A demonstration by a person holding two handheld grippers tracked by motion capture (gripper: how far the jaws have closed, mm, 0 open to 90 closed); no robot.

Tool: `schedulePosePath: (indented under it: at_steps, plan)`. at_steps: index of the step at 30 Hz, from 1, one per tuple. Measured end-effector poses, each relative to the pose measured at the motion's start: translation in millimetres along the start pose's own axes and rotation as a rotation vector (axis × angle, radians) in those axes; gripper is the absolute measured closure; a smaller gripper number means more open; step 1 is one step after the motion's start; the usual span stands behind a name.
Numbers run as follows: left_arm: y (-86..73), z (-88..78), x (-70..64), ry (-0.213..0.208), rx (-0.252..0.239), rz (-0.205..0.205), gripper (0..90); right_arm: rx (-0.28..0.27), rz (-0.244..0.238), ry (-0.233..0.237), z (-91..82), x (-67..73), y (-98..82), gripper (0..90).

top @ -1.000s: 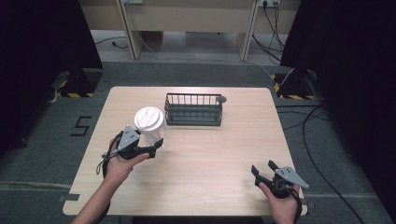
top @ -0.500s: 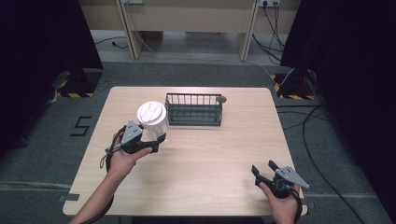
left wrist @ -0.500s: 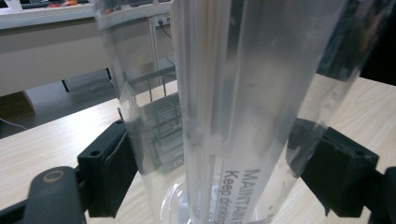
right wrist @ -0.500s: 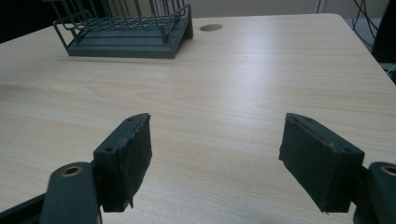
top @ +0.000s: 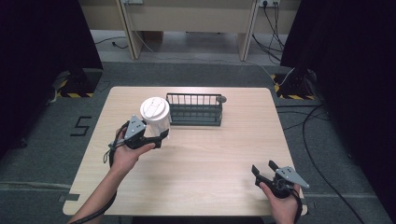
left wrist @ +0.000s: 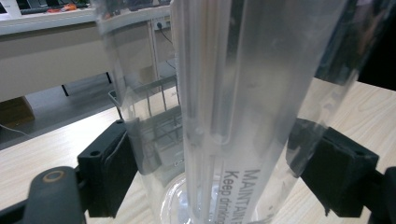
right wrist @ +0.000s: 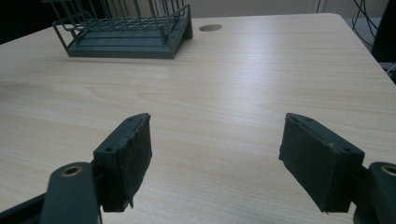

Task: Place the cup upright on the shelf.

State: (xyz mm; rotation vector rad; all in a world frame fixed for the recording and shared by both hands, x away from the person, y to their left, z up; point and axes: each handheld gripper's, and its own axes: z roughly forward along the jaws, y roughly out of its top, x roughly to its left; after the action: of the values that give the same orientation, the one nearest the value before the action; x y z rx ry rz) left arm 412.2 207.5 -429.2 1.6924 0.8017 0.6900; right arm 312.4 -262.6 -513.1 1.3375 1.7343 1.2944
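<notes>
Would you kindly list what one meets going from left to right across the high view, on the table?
Left gripper → clear cup held in its jaws → wire rack → right gripper with its jaws apart.

The cup (left wrist: 224,93) is clear glossy plastic with a white lid (top: 154,108). The rack (top: 194,109) is dark matt wire. The tabletop (top: 210,154) is pale, smooth wood grain. The tool pads (right wrist: 135,158) are black matt rubber.
</notes>
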Motion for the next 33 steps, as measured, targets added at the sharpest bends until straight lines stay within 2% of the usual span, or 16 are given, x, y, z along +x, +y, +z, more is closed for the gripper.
schedulePosePath:
  at_steps: [33]
  plan:
    - [15.4, 24.2, 7.4, 0.01, -0.012, -0.004, 17.9, 0.0, 0.011, 0.001, 0.0, -0.7, 0.0, 25.5]
